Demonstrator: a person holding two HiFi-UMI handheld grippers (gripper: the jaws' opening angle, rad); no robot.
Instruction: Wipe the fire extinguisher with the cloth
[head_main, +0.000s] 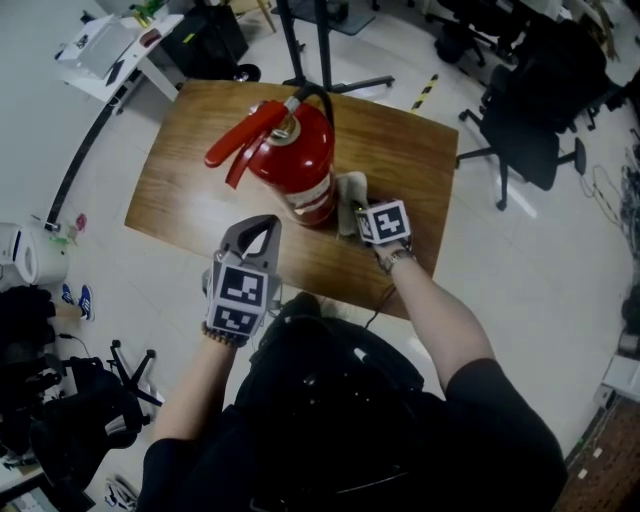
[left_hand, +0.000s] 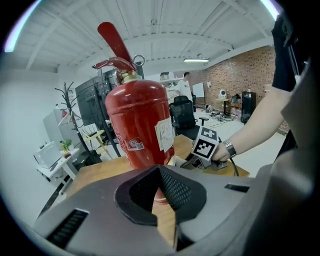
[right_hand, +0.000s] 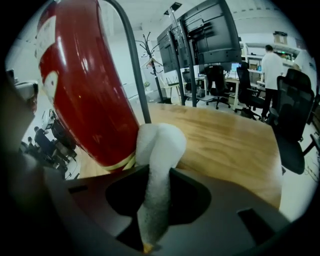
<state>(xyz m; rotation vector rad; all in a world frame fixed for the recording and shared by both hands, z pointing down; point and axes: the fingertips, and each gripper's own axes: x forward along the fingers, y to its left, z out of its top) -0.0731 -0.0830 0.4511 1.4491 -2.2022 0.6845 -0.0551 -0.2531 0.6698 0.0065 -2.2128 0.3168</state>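
A red fire extinguisher (head_main: 292, 160) stands upright on the wooden table (head_main: 190, 195), its red lever and black hose on top. A white cloth (head_main: 350, 203) is bunched against the lower right side of its body. My right gripper (head_main: 358, 212) is shut on that cloth (right_hand: 159, 150), which rises between the jaws and touches the red cylinder (right_hand: 85, 90). My left gripper (head_main: 262, 224) is shut with nothing in it, just in front of the extinguisher (left_hand: 137, 125) and apart from it. The left gripper view also shows the right gripper's marker cube (left_hand: 206, 146).
The table's near edge runs just under both grippers. A black stand base (head_main: 325, 60) sits behind the table, with black office chairs (head_main: 520, 125) at the right. At the upper left there is a white desk (head_main: 110, 50), and a white kettle (head_main: 22, 255) stands at the left.
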